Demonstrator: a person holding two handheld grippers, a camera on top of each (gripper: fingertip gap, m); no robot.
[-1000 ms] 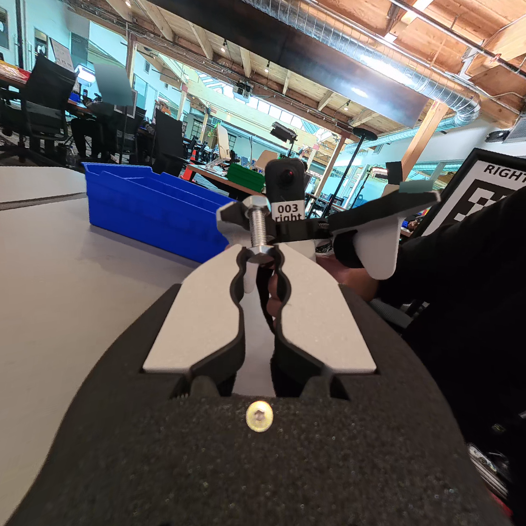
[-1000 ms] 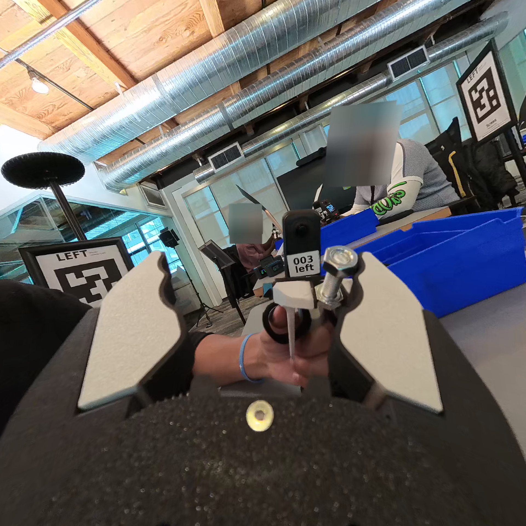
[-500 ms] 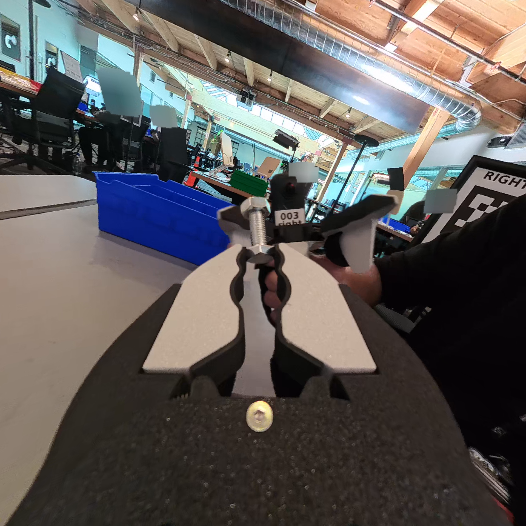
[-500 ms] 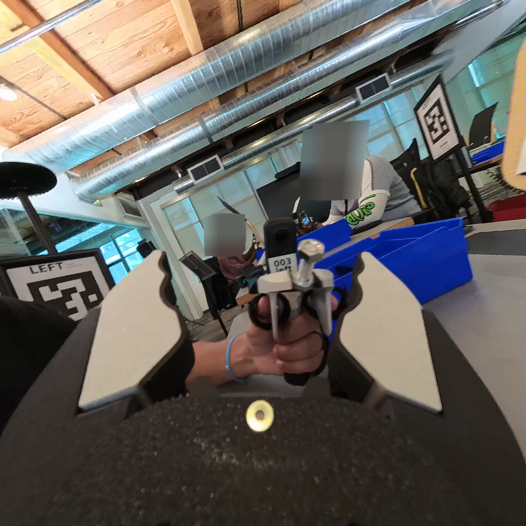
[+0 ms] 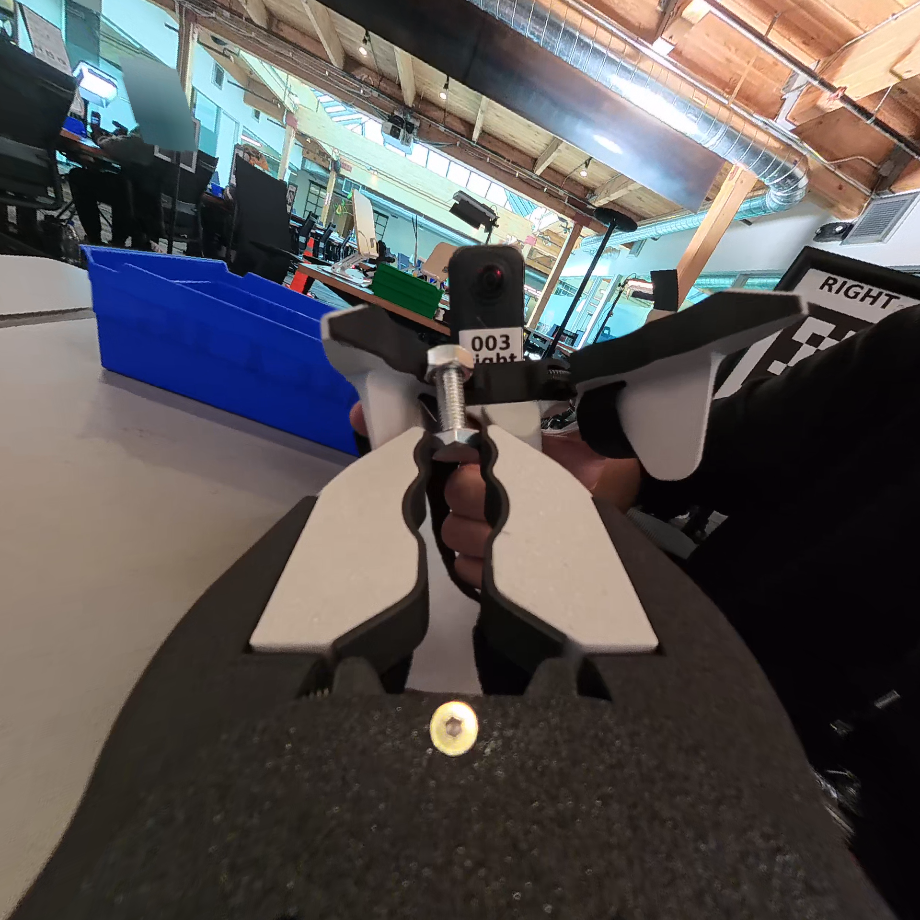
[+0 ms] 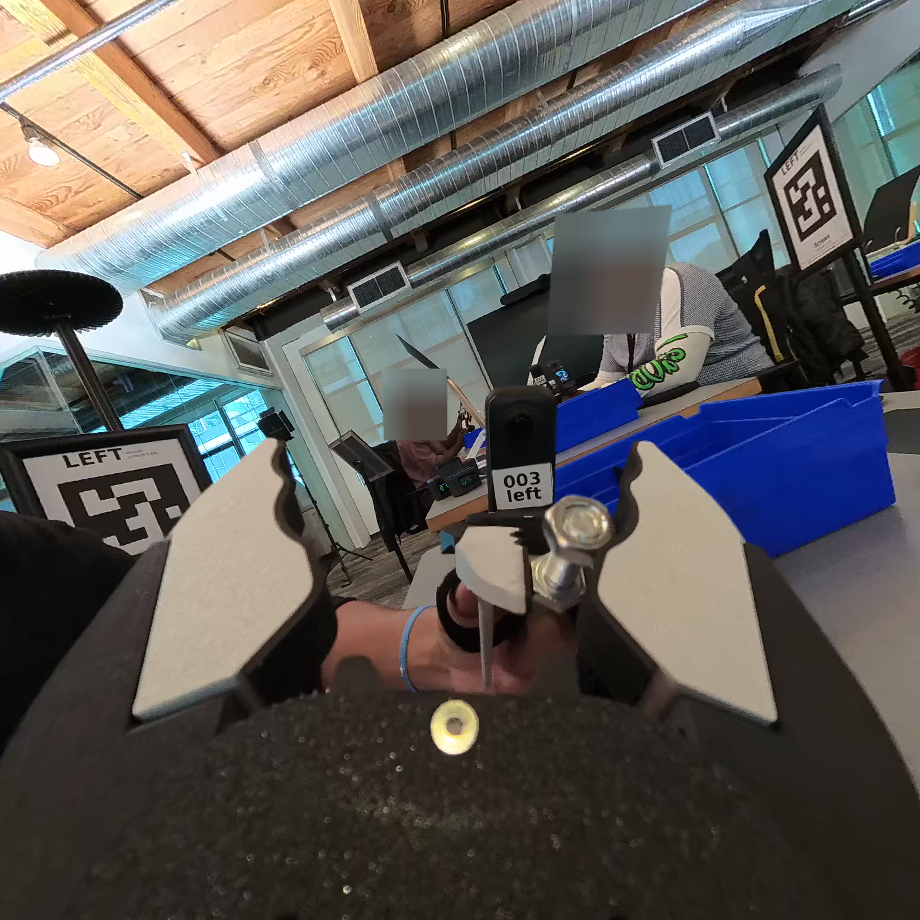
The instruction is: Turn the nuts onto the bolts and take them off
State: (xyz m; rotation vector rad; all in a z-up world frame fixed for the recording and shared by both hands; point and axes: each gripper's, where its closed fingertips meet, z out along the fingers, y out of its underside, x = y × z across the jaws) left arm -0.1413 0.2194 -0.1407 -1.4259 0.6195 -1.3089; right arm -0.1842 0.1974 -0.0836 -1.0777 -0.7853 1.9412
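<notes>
One bolt [image 5: 450, 393] and one nut [image 5: 454, 439] are visible, plus one blue bin [image 5: 209, 328] on the grey table [image 5: 99, 498]. The bolt stands nearly upright, hex head on top, long axis vertical, held in the air in front of the bin. The left gripper [image 5: 455, 440] is clamped on the nut at the lower end of the thread (fingertips nearly together). The right gripper [image 6: 458, 498] has its fingers spread wide apart; its right finger [image 6: 662, 557] sits just beside the bolt head, contact uncertain.
</notes>
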